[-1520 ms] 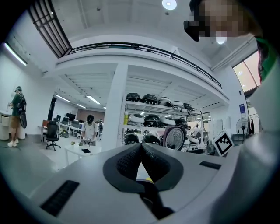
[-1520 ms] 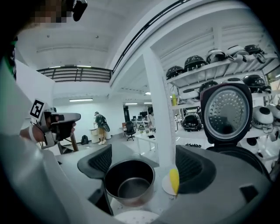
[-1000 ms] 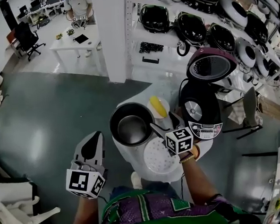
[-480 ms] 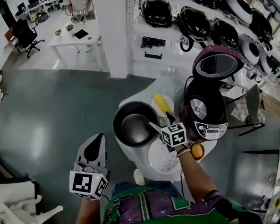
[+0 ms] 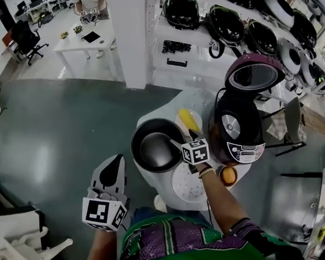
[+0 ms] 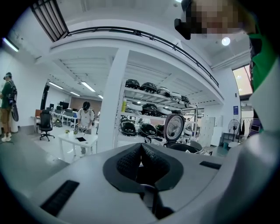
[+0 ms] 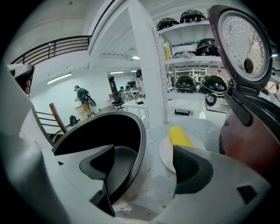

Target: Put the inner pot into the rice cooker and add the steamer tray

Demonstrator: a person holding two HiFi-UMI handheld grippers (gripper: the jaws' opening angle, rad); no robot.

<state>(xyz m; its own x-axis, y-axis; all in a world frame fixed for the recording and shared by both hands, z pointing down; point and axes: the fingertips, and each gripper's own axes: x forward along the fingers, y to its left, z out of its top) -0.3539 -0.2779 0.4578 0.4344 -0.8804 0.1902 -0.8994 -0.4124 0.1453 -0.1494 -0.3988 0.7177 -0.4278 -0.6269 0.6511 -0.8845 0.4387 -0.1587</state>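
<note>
Bright overhead strip lights, fisheye warp w/ dark vignetted corners.

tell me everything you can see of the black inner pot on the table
The round black inner pot, metal by its look, stands upright and empty on the small white table, left of the open dark rice cooker in the head view. Its rim is thick and dark, its inside smooth and greyish. The right gripper straddles its rim, one jaw inside, one outside; the jaws have just been closing but are not yet pressing it.

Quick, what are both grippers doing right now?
Left gripper: closed, empty.
Right gripper: open, fingers just closing slightly, astride the inner pot rim, not gripping.
</note>
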